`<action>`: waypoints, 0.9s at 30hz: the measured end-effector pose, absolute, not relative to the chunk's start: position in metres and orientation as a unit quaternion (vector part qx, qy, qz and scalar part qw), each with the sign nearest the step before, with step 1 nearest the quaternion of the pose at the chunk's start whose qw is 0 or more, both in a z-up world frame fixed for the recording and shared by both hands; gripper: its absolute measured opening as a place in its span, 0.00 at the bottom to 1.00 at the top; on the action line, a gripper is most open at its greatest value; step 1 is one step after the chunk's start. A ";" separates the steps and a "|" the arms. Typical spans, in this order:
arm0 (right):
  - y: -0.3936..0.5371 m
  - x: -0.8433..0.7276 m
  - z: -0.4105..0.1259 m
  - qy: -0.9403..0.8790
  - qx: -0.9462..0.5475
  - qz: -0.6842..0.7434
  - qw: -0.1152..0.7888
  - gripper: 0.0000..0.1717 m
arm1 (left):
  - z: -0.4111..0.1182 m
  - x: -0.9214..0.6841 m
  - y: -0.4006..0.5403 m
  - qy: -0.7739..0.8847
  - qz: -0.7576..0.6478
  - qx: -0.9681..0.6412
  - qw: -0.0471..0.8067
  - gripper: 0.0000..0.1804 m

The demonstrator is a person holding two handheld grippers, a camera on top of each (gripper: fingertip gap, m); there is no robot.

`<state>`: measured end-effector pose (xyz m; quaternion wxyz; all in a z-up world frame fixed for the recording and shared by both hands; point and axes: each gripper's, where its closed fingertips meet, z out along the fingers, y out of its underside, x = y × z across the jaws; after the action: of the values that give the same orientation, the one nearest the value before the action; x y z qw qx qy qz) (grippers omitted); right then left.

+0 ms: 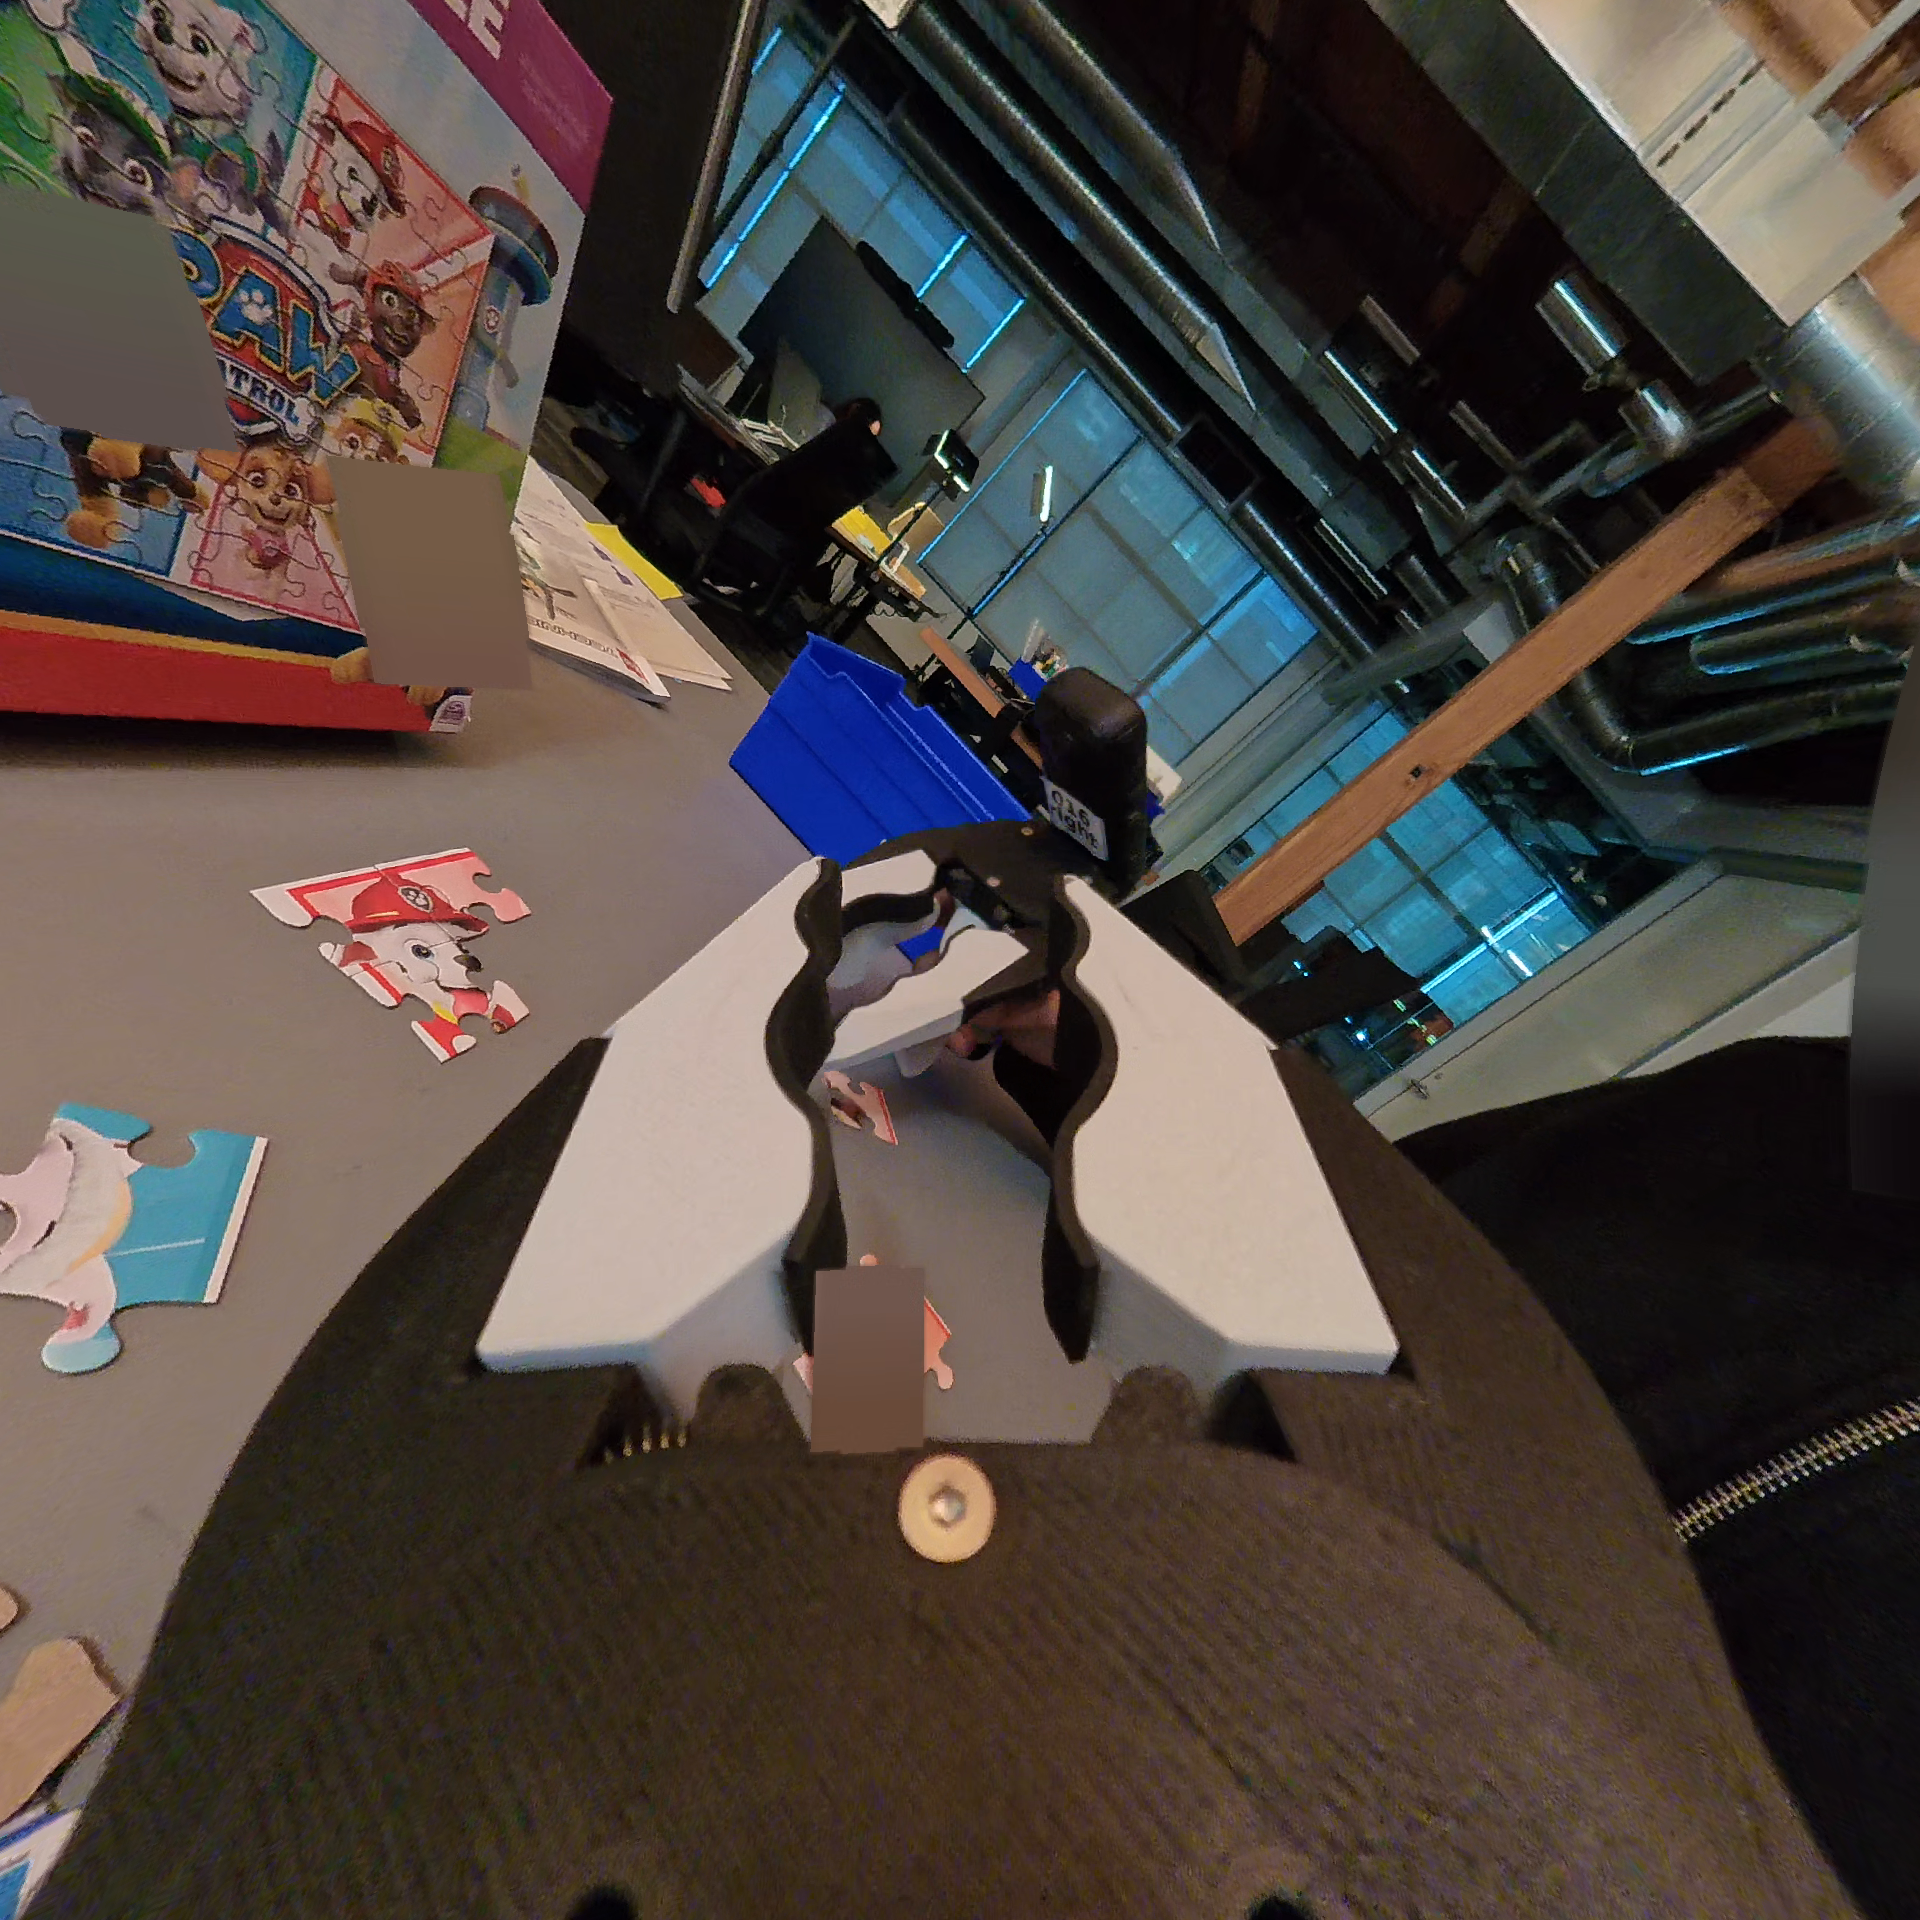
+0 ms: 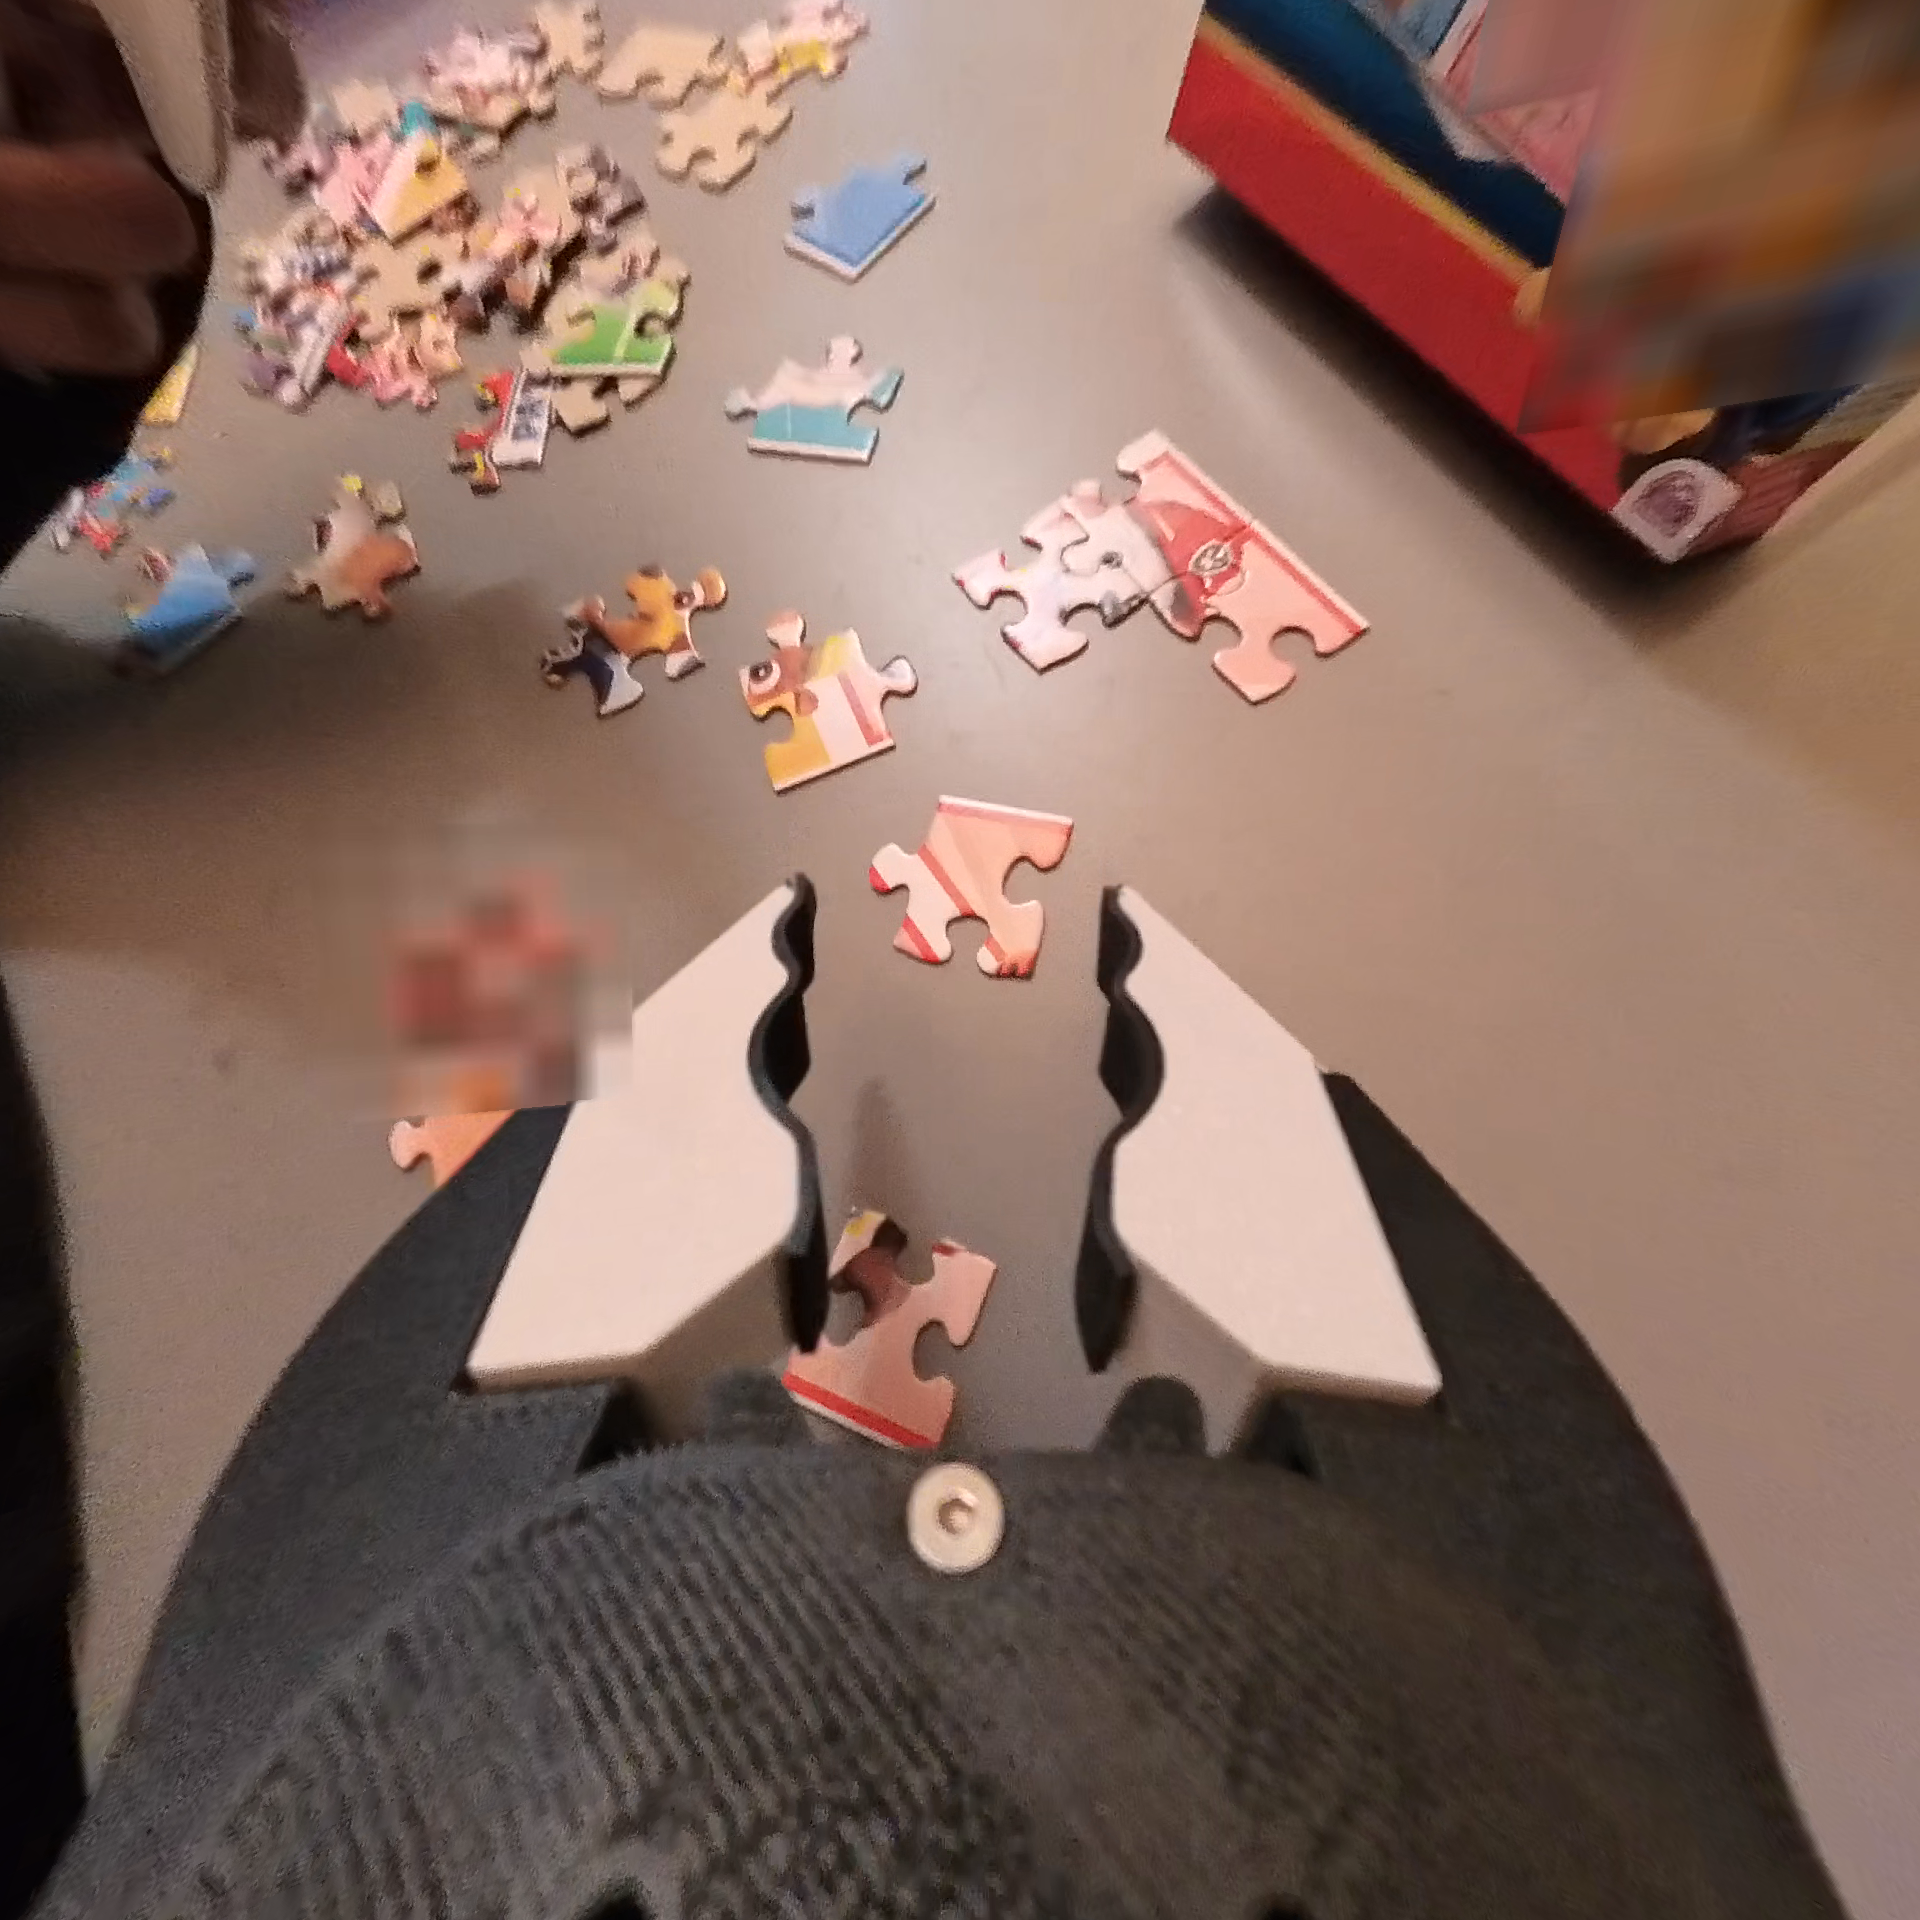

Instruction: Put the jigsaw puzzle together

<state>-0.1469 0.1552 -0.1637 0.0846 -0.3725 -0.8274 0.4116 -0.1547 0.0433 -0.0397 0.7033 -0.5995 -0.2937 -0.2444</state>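
Right claw: the right gripper [image 2: 956, 904] points down at the grey table [image 2: 1455, 987], its jaws spread wide and gripping nothing.
Nearest piece: a pink striped puzzle piece [image 2: 971, 888] lies flat just past the tips, in line with the gap. Neither pad touches it.
Under the fingers: a second pink piece [image 2: 894, 1340] lies on the table near the base of the fingers.
Left claw: the left gripper [image 1: 940, 894] is tilted up toward the room, clear of the table, with its jaws partly apart. A pale shape shows between the tips, and the right gripper stands close behind. I cannot tell whether anything is gripped.
Likely reason: the wide spread suits straddling a flat piece, and the raised left claw leaves the table clear.
Farther out: a joined red-and-white cluster [image 2: 1164, 571] lies far right, loose pieces [image 2: 468, 260] far left, and the puzzle box [image 2: 1403, 229] at the far right corner. A blue bin [image 1: 852, 748] stands beyond.
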 end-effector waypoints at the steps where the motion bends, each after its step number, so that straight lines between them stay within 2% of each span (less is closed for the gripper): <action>1: 0.154 -0.146 -0.167 -0.834 -0.368 0.403 0.082 0.31 | -0.040 -0.155 0.042 -0.295 -0.242 -0.600 0.703 0.20; 9: 0.148 -0.130 -0.185 -0.841 -0.386 0.377 0.037 0.31 | -0.044 -0.159 0.031 -0.309 -0.236 -0.592 0.706 0.20; 14: 0.113 -0.097 -0.161 -0.811 -0.360 0.455 -0.078 0.29 | -0.046 -0.158 0.033 -0.306 -0.241 -0.596 0.702 0.20; 20: 0.149 -0.129 -0.147 -0.811 -0.370 0.452 0.038 0.26 | -0.048 -0.158 0.033 -0.306 -0.238 -0.598 0.702 0.20; 27: 0.141 -0.145 -0.158 -0.870 -0.280 0.397 0.084 0.26 | -0.049 -0.155 0.034 -0.304 -0.236 -0.606 0.697 0.20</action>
<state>-0.1451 0.1406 -0.1577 0.0839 -0.2797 -0.8702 0.3967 -0.1549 0.0340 -0.0489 0.6967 -0.6056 -0.3039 -0.2356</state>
